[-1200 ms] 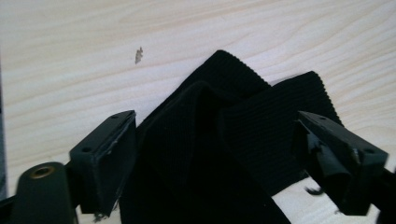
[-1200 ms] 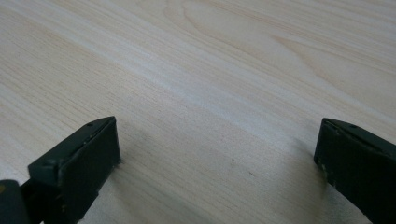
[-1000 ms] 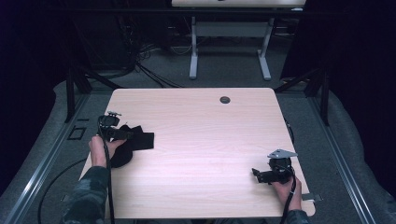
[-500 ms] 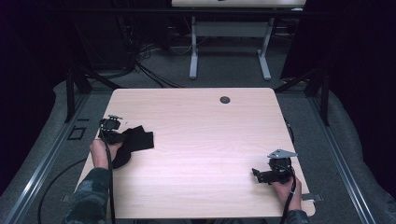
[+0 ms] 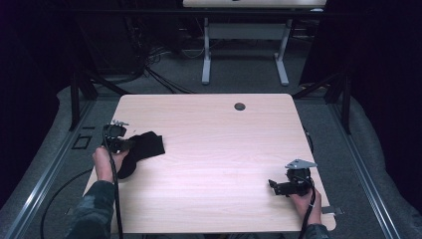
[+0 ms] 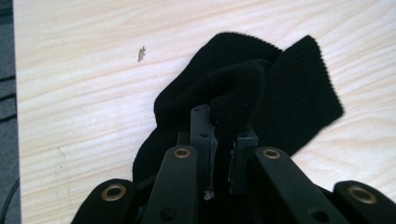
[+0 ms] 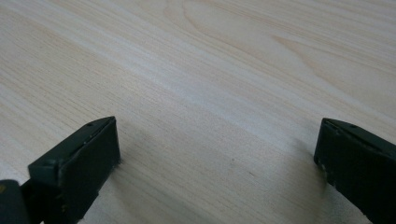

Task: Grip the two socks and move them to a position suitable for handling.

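A black knitted cloth (image 5: 147, 146) lies crumpled near the left edge of the light wooden table (image 5: 224, 139). My left gripper (image 5: 127, 144) is shut on a raised fold of it. In the left gripper view the cloth (image 6: 289, 88) spreads beyond my left gripper (image 6: 223, 126), with a bunch of fabric pinched between the two pads. My right gripper (image 5: 272, 185) rests low near the table's front right corner, pointing left. In the right gripper view my right gripper (image 7: 217, 144) stands open over bare wood with nothing between its jaws.
A round cable hole (image 5: 240, 106) sits near the table's far edge. A small chip mark (image 6: 141, 53) shows on the wood beside the cloth. Beyond the table stand another desk's white legs (image 5: 206, 55) and floor cables (image 5: 159, 79).
The left gripper has shifted slightly over the cloth and the fabric under it has bunched up. The right hand has not moved.
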{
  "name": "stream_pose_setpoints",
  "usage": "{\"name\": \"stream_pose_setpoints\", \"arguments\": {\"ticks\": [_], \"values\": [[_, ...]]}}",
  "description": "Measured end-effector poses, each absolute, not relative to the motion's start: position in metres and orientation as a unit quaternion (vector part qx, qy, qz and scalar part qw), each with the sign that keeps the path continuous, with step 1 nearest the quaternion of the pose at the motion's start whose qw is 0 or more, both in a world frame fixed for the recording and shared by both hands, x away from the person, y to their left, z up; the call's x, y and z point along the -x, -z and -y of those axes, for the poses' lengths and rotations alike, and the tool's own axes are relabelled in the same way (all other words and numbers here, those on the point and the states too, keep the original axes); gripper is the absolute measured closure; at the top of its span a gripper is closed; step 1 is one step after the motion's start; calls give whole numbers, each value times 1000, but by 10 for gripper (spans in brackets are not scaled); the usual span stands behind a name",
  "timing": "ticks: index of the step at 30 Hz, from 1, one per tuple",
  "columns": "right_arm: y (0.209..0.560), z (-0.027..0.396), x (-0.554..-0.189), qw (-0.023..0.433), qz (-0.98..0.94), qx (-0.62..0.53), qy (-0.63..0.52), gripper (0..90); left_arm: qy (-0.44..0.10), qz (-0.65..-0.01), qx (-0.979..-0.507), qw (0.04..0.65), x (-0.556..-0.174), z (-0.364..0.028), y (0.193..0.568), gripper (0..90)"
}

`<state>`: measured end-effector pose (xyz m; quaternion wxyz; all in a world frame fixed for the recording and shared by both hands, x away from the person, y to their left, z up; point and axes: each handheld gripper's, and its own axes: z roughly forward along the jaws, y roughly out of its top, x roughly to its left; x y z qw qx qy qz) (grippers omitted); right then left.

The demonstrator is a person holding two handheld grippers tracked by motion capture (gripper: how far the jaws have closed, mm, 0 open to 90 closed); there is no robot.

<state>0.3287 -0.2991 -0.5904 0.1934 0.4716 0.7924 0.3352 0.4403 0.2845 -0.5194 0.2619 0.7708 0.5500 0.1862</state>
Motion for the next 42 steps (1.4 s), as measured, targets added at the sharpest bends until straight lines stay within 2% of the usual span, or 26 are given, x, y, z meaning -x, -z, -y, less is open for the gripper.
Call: {"name": "stream_pose_setpoints", "arguments": {"ticks": [18, 42], "values": [[590, 299, -329, 193, -793, -471, -335, 0, -214, -512, -775, 302, -419, -281, 478, 840], [590, 299, -329, 194, -792, -472, -334, 0, -229, -436, -794, 357, -387, -237, 424, 840]]}}
